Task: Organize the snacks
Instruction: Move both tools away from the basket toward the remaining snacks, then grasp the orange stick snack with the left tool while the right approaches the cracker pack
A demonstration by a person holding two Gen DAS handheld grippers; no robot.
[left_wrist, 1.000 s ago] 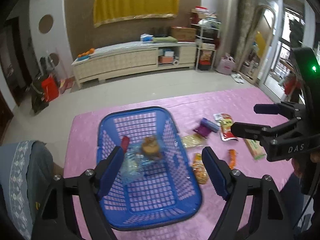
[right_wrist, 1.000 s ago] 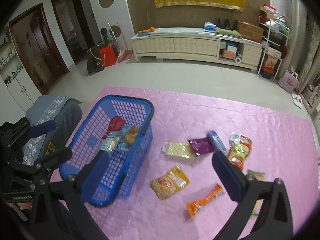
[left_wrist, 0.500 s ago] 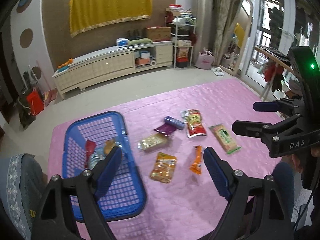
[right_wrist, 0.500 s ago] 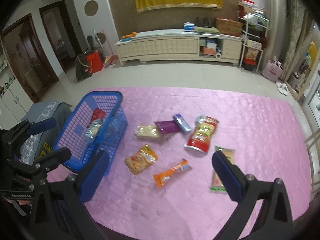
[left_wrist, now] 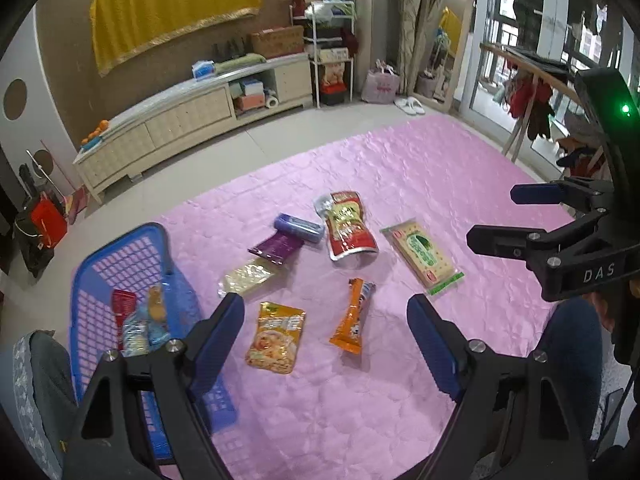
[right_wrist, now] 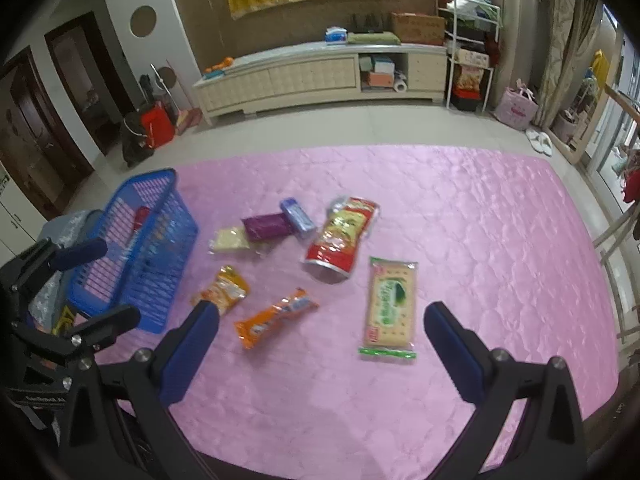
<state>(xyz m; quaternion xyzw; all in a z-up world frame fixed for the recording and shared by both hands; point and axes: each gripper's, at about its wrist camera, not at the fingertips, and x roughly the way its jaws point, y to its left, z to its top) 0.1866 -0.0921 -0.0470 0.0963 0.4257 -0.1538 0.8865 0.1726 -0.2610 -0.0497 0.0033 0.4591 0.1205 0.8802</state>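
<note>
I note a shiny, quilted pink cloth (right_wrist: 460, 220) under both tools. Left of my left gripper (left_wrist: 326, 320), the blue basket (left_wrist: 132, 248) reads as glossy moulded plastic lattice. Snack packets (right_wrist: 340, 240) ahead: crinkled, reflective film. Gripper pads (left_wrist: 218, 332) look matt, ribbed.

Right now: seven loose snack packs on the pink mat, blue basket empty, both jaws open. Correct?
Not quite: the blue basket isn't empty. The left wrist view shows a red packet and other wrapped snacks inside. The rest holds: seven packs lie loose on the pink mat, and both the left gripper and right gripper have open jaws.
</note>
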